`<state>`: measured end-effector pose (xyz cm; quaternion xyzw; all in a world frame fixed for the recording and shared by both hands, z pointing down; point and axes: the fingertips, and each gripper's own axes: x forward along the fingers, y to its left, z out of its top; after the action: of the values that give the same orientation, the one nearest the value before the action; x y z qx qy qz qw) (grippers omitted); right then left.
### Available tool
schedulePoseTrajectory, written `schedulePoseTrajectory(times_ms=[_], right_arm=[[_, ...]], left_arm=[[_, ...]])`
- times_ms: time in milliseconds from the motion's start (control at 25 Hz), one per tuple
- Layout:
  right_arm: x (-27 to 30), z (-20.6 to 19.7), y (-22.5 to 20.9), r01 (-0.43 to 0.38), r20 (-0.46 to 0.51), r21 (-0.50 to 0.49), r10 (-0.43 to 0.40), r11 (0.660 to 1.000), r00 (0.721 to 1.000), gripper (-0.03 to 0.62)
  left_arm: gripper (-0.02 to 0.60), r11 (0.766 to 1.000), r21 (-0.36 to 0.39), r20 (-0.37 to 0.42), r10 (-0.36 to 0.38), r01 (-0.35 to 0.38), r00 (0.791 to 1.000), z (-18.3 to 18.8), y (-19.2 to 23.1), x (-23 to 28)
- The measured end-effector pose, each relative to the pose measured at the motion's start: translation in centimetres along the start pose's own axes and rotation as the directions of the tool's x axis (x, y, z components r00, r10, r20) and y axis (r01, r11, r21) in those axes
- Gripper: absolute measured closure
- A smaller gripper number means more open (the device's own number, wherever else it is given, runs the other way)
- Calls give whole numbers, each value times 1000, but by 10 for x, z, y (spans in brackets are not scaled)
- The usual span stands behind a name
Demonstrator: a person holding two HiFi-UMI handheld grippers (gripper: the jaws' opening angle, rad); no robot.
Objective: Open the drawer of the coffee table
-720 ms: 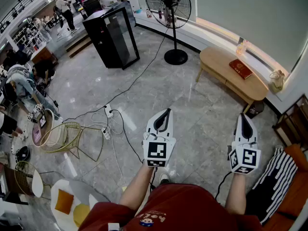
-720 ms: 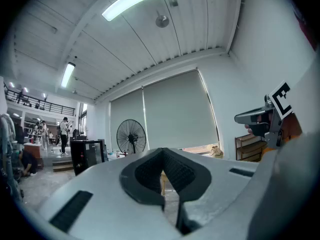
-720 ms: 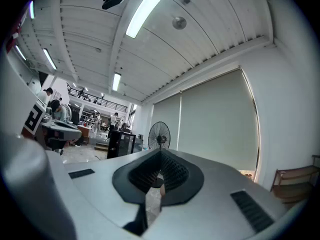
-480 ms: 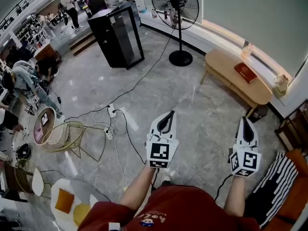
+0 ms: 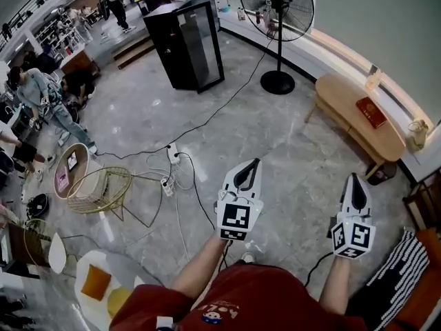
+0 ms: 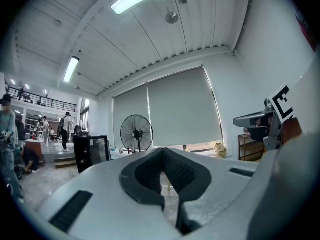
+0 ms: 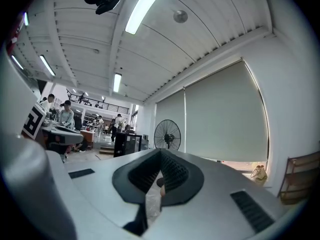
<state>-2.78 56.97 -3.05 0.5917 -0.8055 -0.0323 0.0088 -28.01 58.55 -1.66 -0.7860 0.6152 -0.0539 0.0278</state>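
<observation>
The coffee table is a low oval one of light wood by the window at the far right, with a red book on its top; no drawer shows from here. My left gripper is held level over the marble floor, jaws shut and empty, well short of the table. My right gripper is level beside it, also shut and empty. In the left gripper view the left gripper has its tips together. The right gripper looks the same in its own view.
A standing fan and a black glass cabinet stand at the back. Cables and a power strip cross the floor left of my left gripper. A wire basket and people are at the left, a striped cushion at the lower right.
The head view has swung: fan, cabinet and coffee table have shifted right and down in the picture. Both grippers keep their level, shut pose, a little further right.
</observation>
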Motion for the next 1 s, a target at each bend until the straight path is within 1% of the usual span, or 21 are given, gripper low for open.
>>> schedulePoseTrajectory(times_ms=[160, 320, 480, 800, 840, 960, 1000], right_arm=[[14, -6, 24, 7, -5, 10, -7, 1000, 1000, 599], [21, -10, 41, 12, -19, 10, -12, 1000, 1000, 599], [28, -12, 52, 6, -30, 2, -6, 1000, 1000, 599], [42, -19, 56, -23, -42, 4, 23, 1000, 999, 599], [46, -20, 56, -28, -43, 5, 29, 1000, 999, 599], [53, -25, 53, -40, -50, 9, 40, 999, 998, 599], [56, -26, 51, -40, -50, 8, 40, 999, 998, 599]], left_arm=[[575, 1000, -2, -10, -6, 6, 1000, -11, 26, 2], [575, 1000, -3, -15, -21, 21, 1000, -18, 42, 3], [575, 1000, -7, -16, -28, 28, 999, -22, 50, 6], [572, 1000, 3, -8, -20, 20, 1000, -25, 53, 17], [560, 1000, -1, -10, -20, 20, 1000, -25, 53, 20], [492, 1000, -8, -20, -19, 19, 1000, -28, 51, 29], [482, 1000, -6, -22, -18, 18, 1000, -29, 50, 32]])
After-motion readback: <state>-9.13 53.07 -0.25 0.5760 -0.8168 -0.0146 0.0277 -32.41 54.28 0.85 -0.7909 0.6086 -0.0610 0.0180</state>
